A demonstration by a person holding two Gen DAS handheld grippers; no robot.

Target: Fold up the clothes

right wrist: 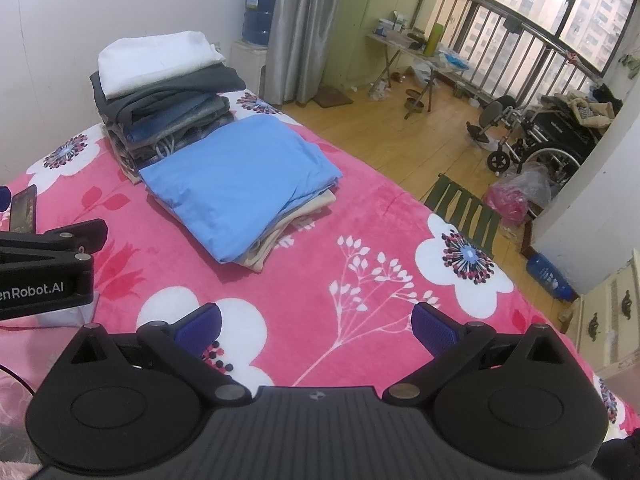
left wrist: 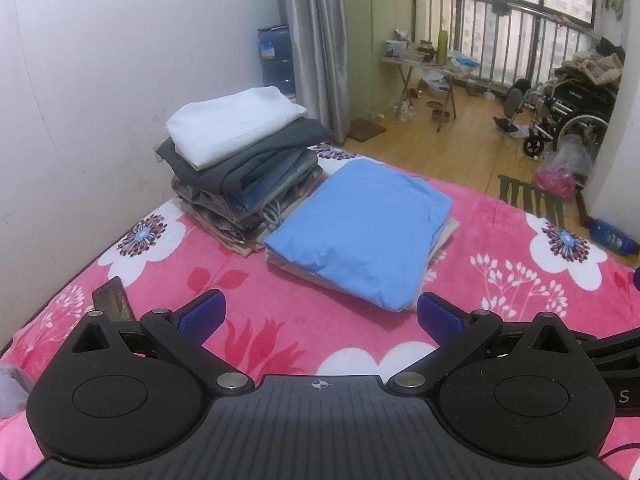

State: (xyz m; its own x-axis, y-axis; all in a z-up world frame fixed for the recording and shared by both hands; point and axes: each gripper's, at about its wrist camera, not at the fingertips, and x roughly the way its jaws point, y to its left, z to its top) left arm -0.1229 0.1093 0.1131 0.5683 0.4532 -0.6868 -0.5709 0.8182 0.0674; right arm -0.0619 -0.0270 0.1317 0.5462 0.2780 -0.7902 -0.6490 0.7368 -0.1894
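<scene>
A folded light blue garment lies on a beige folded piece on the pink flowered blanket. Behind it to the left stands a tall stack of folded clothes, grey and blue with a white one on top. My left gripper is open just in front of the blue garment, nothing between its blue pads. My right gripper is open too, above bare blanket, nearer than the garment. The left gripper's body shows at the left edge of the right wrist view.
A phone lies on the blanket at the left. Beyond the bed's far edge are wooden floor, a green stool, a wheelchair, a folding table, a blue water jug and a grey curtain.
</scene>
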